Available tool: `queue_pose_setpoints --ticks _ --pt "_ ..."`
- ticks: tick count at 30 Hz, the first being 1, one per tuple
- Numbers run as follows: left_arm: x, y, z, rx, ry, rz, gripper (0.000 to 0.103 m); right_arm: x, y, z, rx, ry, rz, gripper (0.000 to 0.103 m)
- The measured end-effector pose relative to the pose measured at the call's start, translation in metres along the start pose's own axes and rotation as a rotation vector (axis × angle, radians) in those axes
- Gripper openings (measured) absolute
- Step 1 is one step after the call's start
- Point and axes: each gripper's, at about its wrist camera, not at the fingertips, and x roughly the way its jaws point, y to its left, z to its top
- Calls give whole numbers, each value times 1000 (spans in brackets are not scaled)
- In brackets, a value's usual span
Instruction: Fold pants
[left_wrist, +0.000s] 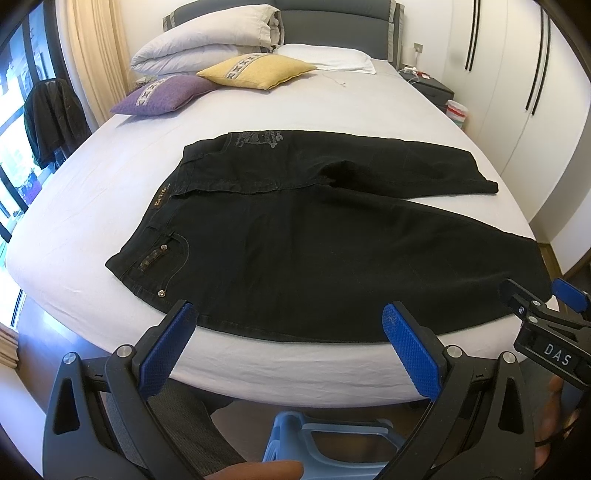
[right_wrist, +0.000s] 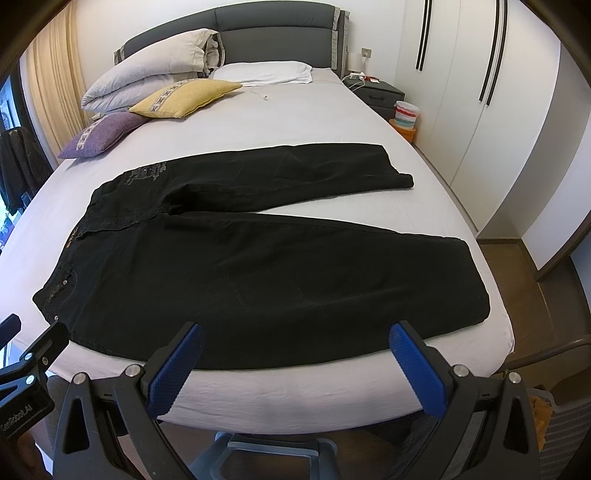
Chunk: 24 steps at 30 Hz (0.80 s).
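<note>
Black pants (left_wrist: 314, 240) lie flat on the bed, waistband to the left, both legs spread apart and running right; they also show in the right wrist view (right_wrist: 258, 266). My left gripper (left_wrist: 288, 314) is open and empty, just above the near edge of the pants near the waist end. My right gripper (right_wrist: 295, 332) is open and empty, at the near edge of the near leg. The right gripper also shows in the left wrist view (left_wrist: 535, 299), beside the near leg's hem.
The bed (left_wrist: 110, 192) has a white sheet. A purple cushion (left_wrist: 166, 94), a yellow cushion (left_wrist: 256, 70), a folded duvet (left_wrist: 207, 40) and a white pillow (left_wrist: 328, 55) lie at the head. A nightstand (right_wrist: 380, 90) and wardrobe (right_wrist: 480, 110) stand right.
</note>
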Motion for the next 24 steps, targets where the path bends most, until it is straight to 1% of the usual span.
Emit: queue_pose_setpoints --ticks 4,5,6,17,24 --pt "0 1 0 0 0 0 103 0 7 -2 3 0 7 103" --pt "0 1 0 0 1 0 103 2 -8 1 5 2 14 103" --pt "0 1 -1 0 2 1 103 1 -10 1 5 2 18 103" --pt "5 4 -3 0 23 15 103 2 -5 -2 3 3 30 103" --pt "8 5 -3 1 32 17 103 3 -10 0 2 5 37 103"
